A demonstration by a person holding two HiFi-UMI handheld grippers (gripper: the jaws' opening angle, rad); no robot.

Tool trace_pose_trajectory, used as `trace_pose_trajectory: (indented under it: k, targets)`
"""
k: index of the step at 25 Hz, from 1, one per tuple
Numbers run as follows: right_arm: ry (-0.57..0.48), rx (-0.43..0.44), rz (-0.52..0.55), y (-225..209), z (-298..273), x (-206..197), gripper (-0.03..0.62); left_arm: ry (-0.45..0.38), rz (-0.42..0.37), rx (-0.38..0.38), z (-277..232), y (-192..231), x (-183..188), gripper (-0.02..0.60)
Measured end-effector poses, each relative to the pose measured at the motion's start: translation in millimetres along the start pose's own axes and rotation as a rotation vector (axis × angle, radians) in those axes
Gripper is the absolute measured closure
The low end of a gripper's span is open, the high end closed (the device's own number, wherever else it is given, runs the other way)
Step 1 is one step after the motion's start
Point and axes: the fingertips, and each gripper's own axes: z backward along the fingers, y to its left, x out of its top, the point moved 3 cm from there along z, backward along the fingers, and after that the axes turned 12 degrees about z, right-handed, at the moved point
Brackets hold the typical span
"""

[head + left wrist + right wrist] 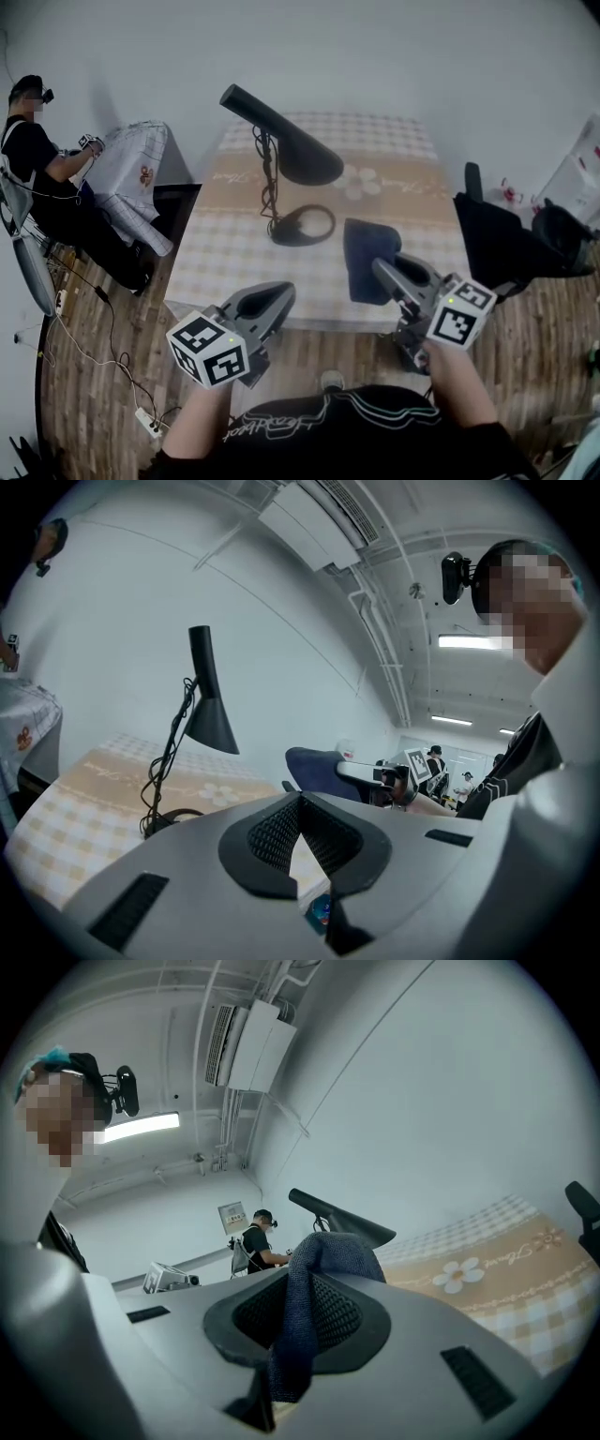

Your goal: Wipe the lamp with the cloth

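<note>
A black desk lamp (298,153) stands on the checked table (234,244), its ring base (302,226) near the middle and its cord wound up the stem. My right gripper (380,265) hovers over the table's front right, shut on a dark blue cloth (364,255) that hangs from its jaws. In the right gripper view the cloth (314,1279) fills the jaws of the right gripper (305,1283), with the lamp (342,1221) behind it. My left gripper (284,294) is at the table's front edge, shut and empty; the lamp (208,710) lies ahead of the left gripper (300,799).
A second table with a white floral cover (131,167) stands at the left, where another person (42,173) sits. A black chair (511,239) is close to the table's right side. A power strip (148,422) and cables lie on the wooden floor.
</note>
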Motion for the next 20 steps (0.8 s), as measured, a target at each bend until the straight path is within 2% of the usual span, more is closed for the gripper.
trace_pose_trajectory:
  k: [4, 9, 15, 20]
  targets:
    - [0.002, 0.040, 0.032, -33, -23, 17, 0.537, -0.015, -0.005, 0.017, -26, 14, 16, 0.581]
    - [0.008, 0.083, 0.087, -48, -48, 42, 0.537, -0.034, 0.007, 0.040, -35, 27, 33, 0.581]
    - [-0.028, 0.123, 0.133, -45, -87, 68, 0.537, -0.038, 0.008, 0.045, -34, 50, 43, 0.581]
    - [-0.064, 0.124, 0.148, -34, -126, 88, 0.537, -0.041, 0.008, 0.027, -30, 76, 60, 0.581]
